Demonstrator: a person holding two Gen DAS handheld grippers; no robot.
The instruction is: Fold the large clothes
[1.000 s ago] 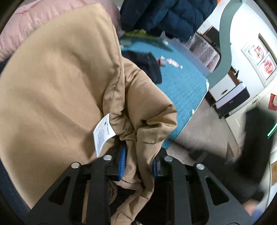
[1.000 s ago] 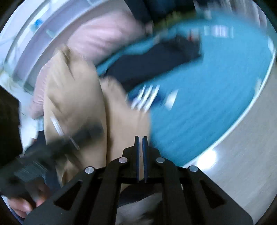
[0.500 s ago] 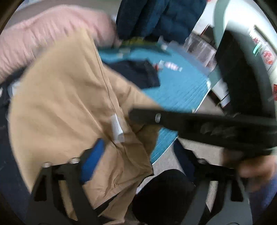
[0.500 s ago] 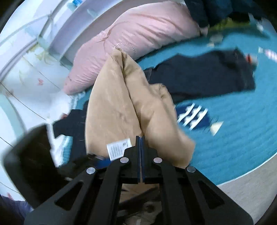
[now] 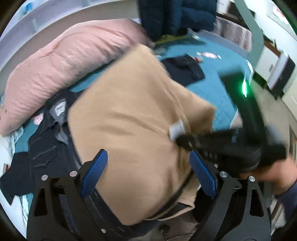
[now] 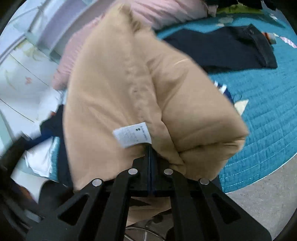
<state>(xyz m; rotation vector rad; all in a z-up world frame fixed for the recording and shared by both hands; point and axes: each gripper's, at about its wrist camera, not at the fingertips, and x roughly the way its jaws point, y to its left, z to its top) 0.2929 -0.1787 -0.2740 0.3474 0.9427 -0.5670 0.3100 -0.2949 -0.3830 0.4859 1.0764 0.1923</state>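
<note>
Teal quilted bed cover (image 6: 263,115): spread from 12 to 4 o'clock in the right wrist view, rounded edge meeting pale floor (image 6: 269,207) at 5 o'clock.

Pink padded bedding (image 5: 70,61): bulky roll at 10 to 11 o'clock in the left wrist view, lying on the cover against the pale wall.

Tan padded coat (image 5: 130,115): large, folded over on itself, filling the centre of both views; resting partly on the cover and partly on a dark denim garment (image 5: 46,148) at 9 o'clock in the left wrist view. White care label (image 6: 132,134) at centre in the right wrist view, on the seam between two puffed folds.

Dark navy trousers (image 6: 222,50): flat on the cover at 1 o'clock, beyond the coat, apart from it.

Dark blue quilted jacket (image 5: 176,16): heaped at 12 o'clock in the left wrist view.

Left claw (image 5: 148,172): spread wide, having just opened; blue pads (image 5: 94,172) clear of the fabric, coat lying between and beneath them, not pinched.

Right claw (image 6: 149,148): pressed together just under the care label, tips tucked into the crease of the coat; whether any cloth is caught between the pads cannot be told. Seen also at 3 o'clock in the left wrist view, blurred, tip at the label, carried by a hand (image 5: 274,172) with a dark sleeve.
</note>
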